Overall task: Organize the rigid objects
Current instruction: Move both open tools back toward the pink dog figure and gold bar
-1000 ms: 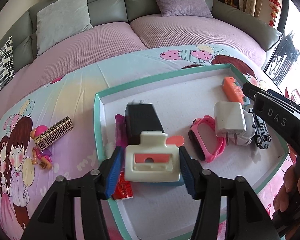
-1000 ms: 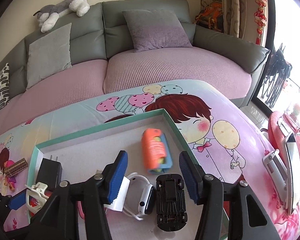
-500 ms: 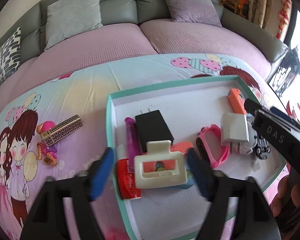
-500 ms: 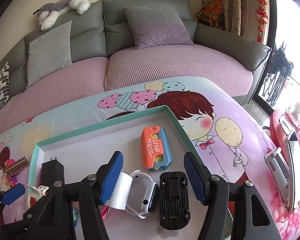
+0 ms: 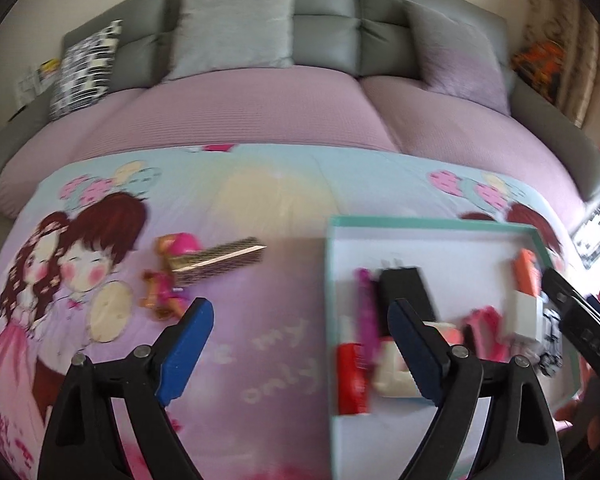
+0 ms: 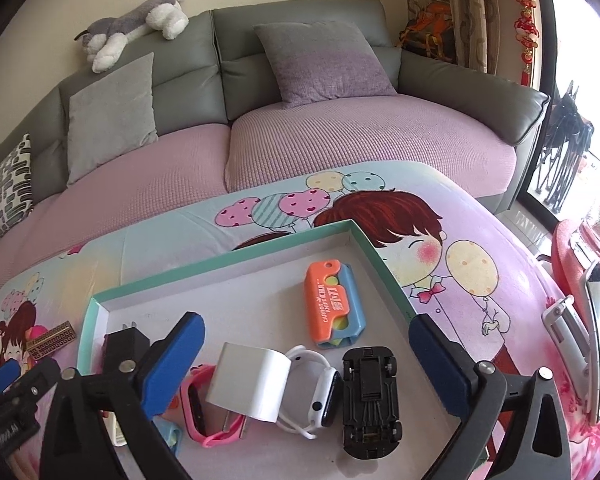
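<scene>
Left gripper [image 5: 300,344] opening, empty, over bare cloth [image 5: 260,216]; tray edge [image 5: 327,280] just beside its right finger, doll [image 5: 168,276] and patterned box [image 5: 220,262] ahead-left. Right gripper [image 6: 306,350] opening, empty, above the tray's white charger [image 6: 252,388], watch [image 6: 320,396] and toy car [image 6: 370,396]; tray rim [image 6: 384,268] ahead-right.

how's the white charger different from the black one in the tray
The white charger lies toward the tray's near side, propped on the pink watch, prongs pointing toward the camera. The black charger lies nearer the tray's left wall, with its prongs aimed at the far wall. The white one looks bulkier in this view. Both are two-prong plug blocks inside the teal-rimmed tray.
</scene>
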The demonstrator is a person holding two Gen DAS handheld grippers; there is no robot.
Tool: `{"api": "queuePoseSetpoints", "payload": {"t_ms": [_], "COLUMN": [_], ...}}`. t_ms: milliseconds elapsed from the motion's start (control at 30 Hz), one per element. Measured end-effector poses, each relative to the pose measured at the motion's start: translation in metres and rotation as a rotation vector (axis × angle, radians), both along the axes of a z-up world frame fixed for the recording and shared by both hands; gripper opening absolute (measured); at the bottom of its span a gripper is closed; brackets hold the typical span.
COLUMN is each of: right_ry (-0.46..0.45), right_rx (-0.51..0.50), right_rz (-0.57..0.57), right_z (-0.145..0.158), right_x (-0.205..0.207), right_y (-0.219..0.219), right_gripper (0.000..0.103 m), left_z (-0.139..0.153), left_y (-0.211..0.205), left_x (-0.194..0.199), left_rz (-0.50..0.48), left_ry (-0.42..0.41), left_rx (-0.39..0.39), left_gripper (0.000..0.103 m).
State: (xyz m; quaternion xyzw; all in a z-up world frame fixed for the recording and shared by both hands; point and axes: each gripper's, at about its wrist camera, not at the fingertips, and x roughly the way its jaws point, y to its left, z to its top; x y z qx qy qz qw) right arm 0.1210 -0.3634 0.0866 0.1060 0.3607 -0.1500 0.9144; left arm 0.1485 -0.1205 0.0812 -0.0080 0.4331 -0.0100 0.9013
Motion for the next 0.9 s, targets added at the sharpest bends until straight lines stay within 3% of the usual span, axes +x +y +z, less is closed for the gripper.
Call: {"api": "queuePoseSetpoints", "payload": {"t_ms": [200, 333, 533, 900], "right_ry": [-0.022, -0.039, -0.043, 0.016], "right_rx": [0.030, 0.028, 0.062, -0.001], "right_rz": [0.037, 0.088, 0.188, 0.242], "right_z": [0.004, 0.009, 0.011, 0.000], "right_x": [0.001, 0.002, 0.008, 0.016], "right_y": [0.007, 0.021, 0.047, 0.076], "right_gripper": [0.103, 0.103, 0.103, 0.103], "left_z": [-0.001, -0.002, -0.004, -0.007], "left_y": [0.031, 0.039, 0.044, 0.060], "left_x": [0.001, 0.001, 0.001, 0.001], "left_rz": [0.133, 0.191, 0.213, 0.227], "left_ry": [-0.021, -0.030, -0.027, -0.024], "left_rx": [-0.053, -0.033, -0.016, -0.024], "left_gripper": [0.089, 0.089, 0.090, 0.090]}}
